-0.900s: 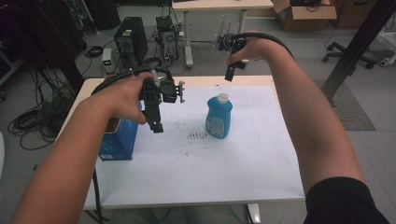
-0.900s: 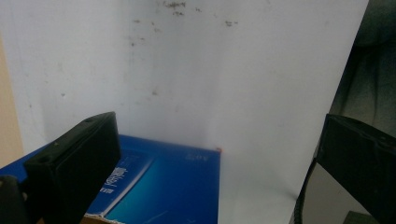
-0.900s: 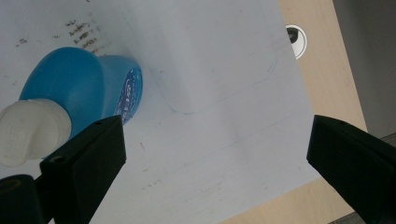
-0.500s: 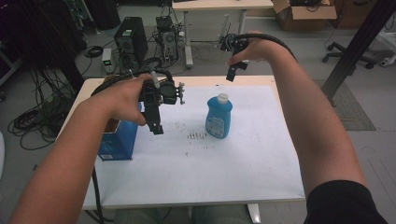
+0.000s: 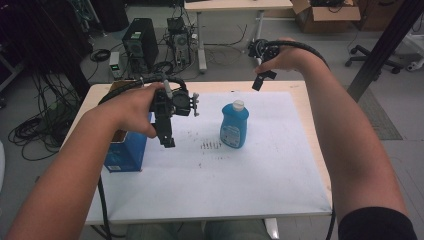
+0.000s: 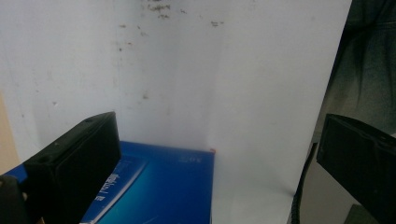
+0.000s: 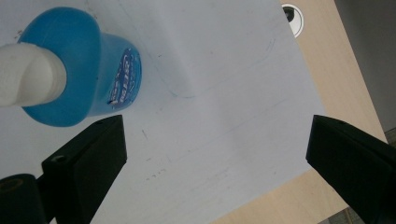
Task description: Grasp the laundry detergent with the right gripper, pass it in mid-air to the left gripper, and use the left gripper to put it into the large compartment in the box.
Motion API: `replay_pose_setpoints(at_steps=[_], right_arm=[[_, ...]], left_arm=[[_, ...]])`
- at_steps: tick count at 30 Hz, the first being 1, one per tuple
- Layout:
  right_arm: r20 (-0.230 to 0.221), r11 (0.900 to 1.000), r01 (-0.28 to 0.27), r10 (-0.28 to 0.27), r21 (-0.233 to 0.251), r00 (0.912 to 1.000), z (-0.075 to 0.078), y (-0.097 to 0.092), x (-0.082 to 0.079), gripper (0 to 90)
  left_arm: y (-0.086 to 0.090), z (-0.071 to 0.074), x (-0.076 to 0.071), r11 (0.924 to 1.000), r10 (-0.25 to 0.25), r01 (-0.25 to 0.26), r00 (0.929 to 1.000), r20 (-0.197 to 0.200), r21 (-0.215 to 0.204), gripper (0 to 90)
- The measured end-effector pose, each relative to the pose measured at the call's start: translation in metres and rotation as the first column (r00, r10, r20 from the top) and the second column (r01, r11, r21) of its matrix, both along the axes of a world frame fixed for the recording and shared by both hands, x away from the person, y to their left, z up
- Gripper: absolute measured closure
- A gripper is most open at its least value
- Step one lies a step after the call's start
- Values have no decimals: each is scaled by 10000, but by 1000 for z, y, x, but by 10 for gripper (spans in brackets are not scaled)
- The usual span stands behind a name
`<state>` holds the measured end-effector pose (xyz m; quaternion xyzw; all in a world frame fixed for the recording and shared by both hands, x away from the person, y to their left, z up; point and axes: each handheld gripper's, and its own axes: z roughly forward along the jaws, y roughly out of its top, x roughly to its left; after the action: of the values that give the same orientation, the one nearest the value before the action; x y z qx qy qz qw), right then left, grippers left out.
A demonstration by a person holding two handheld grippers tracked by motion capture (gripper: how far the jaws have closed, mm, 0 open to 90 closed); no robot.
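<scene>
Bottle (image 5: 234, 125), blue w/ white cap, stands upright on the white sheet (image 5: 250, 170) near the table's middle, untouched. In the right gripper view it sits at upper left (image 7: 79, 70), off to the side of the jaws, not between them. Blue box (image 5: 122, 152) stands at the sheet's left edge, partly under the left hand; in the left gripper view its top (image 6: 163, 186) lies below and between the jaws.

Left tool (image 5: 168, 141) hangs above the box's right side, pointing down, jaws spread wide w/ nothing in them. Right tool (image 5: 261, 82) is held high over the table's far edge, well apart from the bottle, jaws also spread and empty.

Change vs. a sec ago: very little. Both hands sit at about the same spots, bottle and box unmoved, jaws at the same spread. So prob. a pause before any approach; no grasp begun. Judging by position, left tool is nearest the box, right tool would need to drop and come toward the bottle. Table (image 5: 310, 100) edge shows bare wood around the sheet.
</scene>
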<state>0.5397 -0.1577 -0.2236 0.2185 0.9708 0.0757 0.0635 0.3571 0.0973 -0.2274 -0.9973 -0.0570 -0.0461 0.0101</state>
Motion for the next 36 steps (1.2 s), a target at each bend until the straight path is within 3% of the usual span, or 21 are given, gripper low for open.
replay_pose_setpoints(at_steps=[8, 20, 36], right_arm=[[129, 9999, 4, -6, 109, 9999, -1, -11, -14, 54], [30, 9979, 192, -194, 620, 9998, -17, -36, -40, 54], [-79, 9971, 109, -103, 747, 9999, -36, -48, -59, 54]], left_arm=[[-6, 0, -9, 9998, -198, 198, 9998, 59, -1, 2], [-9, -7, -20, 9995, -307, 308, 9995, 62, -71, 2], [-6, -18, -30, 9997, -234, 234, 9997, 9, -30, 2]])
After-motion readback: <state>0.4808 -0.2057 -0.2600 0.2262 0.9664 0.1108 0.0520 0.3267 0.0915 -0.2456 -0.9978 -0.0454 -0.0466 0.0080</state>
